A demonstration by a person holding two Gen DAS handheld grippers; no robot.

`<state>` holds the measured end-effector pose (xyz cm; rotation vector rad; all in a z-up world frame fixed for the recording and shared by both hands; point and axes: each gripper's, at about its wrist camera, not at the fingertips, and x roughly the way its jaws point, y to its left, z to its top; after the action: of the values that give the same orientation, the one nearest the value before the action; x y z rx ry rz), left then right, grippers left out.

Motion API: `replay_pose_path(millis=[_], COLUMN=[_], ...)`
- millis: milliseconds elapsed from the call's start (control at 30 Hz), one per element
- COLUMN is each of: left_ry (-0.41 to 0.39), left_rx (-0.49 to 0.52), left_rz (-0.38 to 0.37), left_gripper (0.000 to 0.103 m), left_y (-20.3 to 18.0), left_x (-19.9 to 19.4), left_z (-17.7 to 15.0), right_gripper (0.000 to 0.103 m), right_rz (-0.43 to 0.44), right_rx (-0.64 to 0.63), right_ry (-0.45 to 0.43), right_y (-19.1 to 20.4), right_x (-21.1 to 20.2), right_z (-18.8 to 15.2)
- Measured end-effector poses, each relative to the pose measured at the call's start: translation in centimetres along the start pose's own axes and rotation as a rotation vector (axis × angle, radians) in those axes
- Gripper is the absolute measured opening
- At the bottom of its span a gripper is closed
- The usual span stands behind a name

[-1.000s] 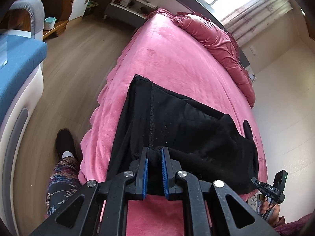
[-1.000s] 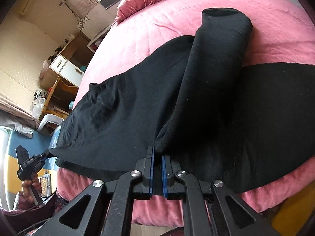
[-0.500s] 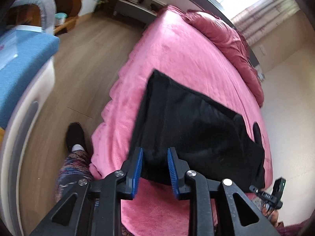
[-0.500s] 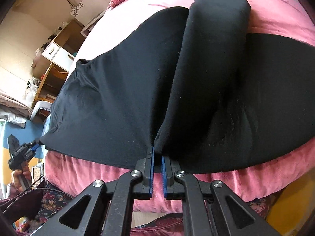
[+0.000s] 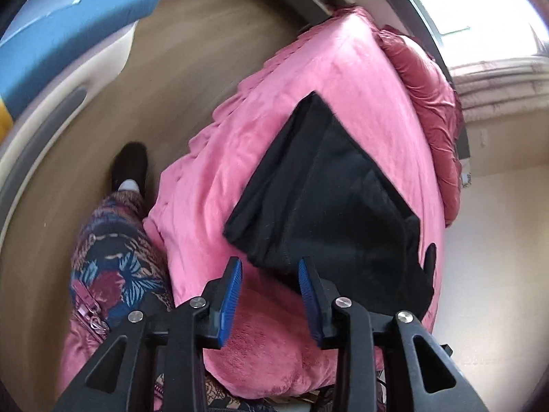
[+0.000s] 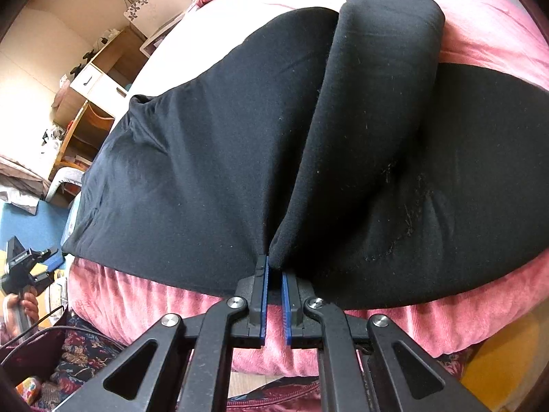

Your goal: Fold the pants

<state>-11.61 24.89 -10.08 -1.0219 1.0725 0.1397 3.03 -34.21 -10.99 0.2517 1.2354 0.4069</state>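
Note:
Black pants point(image 5: 326, 199) lie folded on the pink bed cover point(image 5: 308, 79), near its foot. My left gripper point(image 5: 270, 269) hangs just short of their near edge; its jaws are opening and the blue pads hold nothing, with only pink cover between them. In the right wrist view the pants point(image 6: 212, 158) spread wide, with one leg point(image 6: 377, 86) doubled over as a thick ridge. My right gripper point(image 6: 272, 267) is shut on the near end of that ridge. The left gripper point(image 6: 27, 267) shows small at the far left, held by a hand.
The bed's edge drops to a wooden floor point(image 5: 154, 79) on the left. A person's patterned trouser leg point(image 5: 109, 240) and dark slipper point(image 5: 132, 164) stand beside it. A blue cushioned seat point(image 5: 61, 27) is further left. Pillows point(image 5: 435, 110) lie at the head; shelves point(image 6: 89, 103) stand against the wall.
My left gripper let go of the pants' edge, opened and drew back, rolling so the bed now looks tilted. The right gripper stayed shut on the fold and sank closer to the bed.

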Motion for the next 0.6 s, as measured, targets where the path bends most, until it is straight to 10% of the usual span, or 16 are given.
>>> replay_pose_path(millis=[300,467,600], left_ry=[-0.084,-0.258,-0.185], left_rx=[0.124,0.228,0.283], left_rz=[0.013,-0.161,-0.021], left_gripper=[0.008,0.007,0.007], left_y=[-2.9,-6.1,-5.4], left_x=[-0.4,-3.6,-1.5], left_z=[1.0,2.1,2.0], right_gripper=[0.007,0.007,0.007], right_rz=[-0.003,-0.006,-0.003], right_rx=[0.001,-0.004,0.001], right_ry=[0.0,-0.001,0.002], right_y=[-0.3,-0.1,-0.2], right_x=[-0.1,-0.4,-0.3], right_z=[-0.1,0.0,-0.1])
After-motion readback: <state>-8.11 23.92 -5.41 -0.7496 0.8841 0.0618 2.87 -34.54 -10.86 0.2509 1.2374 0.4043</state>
